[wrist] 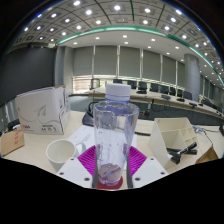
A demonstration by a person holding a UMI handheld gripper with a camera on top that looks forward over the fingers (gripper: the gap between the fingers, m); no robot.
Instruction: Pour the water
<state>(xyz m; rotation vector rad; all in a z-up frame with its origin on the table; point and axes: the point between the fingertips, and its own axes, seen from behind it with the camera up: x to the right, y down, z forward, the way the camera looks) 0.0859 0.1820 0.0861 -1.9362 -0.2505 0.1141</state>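
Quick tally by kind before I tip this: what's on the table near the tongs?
Bottles: 1, a clear plastic bottle between the tongs, their pads pressed on it
Cups: 1, a white cup beside the bottle
Boxes: 2, a white box and an open cardboard box
Total: 4
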